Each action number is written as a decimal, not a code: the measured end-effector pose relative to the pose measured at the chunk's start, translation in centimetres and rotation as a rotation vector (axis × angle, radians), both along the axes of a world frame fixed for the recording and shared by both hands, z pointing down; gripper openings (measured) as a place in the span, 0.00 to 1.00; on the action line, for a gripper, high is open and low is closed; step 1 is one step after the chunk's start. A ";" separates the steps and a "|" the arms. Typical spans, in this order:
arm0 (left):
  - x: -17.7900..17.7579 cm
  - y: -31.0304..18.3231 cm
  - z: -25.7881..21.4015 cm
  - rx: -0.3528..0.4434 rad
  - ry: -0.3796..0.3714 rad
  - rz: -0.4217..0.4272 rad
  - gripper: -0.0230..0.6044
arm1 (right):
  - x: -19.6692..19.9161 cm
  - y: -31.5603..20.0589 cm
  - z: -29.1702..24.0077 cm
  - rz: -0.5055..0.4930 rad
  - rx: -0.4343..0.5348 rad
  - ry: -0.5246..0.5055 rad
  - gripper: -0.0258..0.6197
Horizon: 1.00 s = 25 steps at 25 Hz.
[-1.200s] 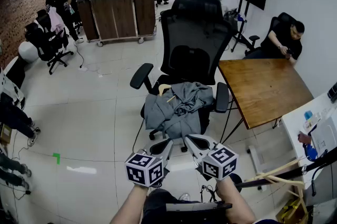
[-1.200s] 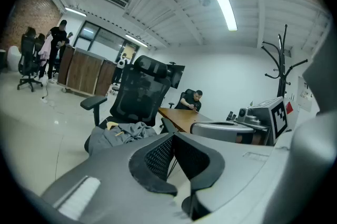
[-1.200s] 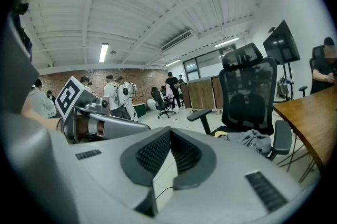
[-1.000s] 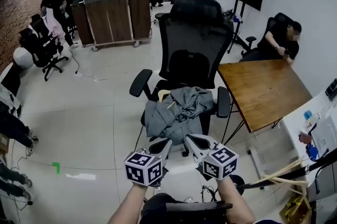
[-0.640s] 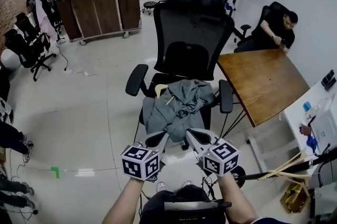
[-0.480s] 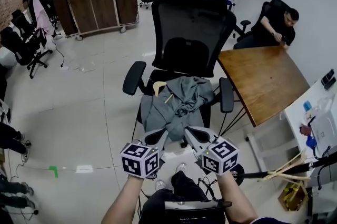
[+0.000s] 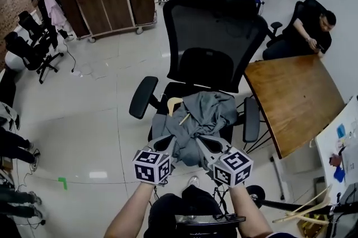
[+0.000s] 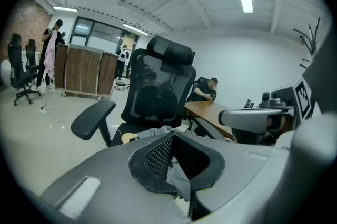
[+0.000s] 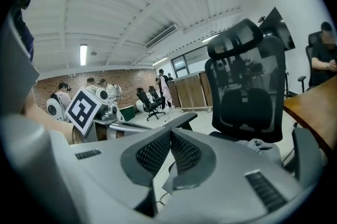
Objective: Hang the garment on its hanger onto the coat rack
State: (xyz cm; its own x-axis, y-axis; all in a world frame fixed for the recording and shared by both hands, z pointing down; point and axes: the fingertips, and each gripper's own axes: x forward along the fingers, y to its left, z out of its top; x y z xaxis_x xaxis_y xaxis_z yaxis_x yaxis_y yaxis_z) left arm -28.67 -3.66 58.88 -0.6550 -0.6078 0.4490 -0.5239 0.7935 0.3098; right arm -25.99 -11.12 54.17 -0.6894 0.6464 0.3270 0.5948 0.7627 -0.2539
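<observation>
1. Left tongs [image 7: 169, 142]: jaws shut, tips meeting, nothing clamped between them.
2. Right tongs [image 7: 202, 142]: jaws also pressed tip to tip, empty.
3. The two tongs sit side by side, near each other but apart. Both point slightly downward at a black office chair [image 7: 215, 36] straight ahead.
4. Grey garment [image 7: 198, 117] lies crumpled on the chair seat, just past both tips. In the head view the tips overlap its near edge; contact cannot be told.
5. Wooden hanger [image 7: 172, 103]: one end pokes out of the garment, ahead of the left tongs and slightly to their left.
6. Wooden table [image 7: 296, 103]: ahead and right of the right tongs, beside the chair.
</observation>
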 end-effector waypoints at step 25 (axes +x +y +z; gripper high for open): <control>-15.9 2.0 31.6 -0.186 0.515 -0.017 0.48 | -12.9 1.1 10.3 0.175 0.103 0.194 0.04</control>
State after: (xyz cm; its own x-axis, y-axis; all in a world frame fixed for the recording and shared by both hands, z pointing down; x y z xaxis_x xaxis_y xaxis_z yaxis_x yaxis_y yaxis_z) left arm -44.59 -1.64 90.46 -0.3318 -0.4787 0.8129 -0.3279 0.8665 0.3765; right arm -38.89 -10.06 64.52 -0.7058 0.4794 0.5215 0.3996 0.8774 -0.2657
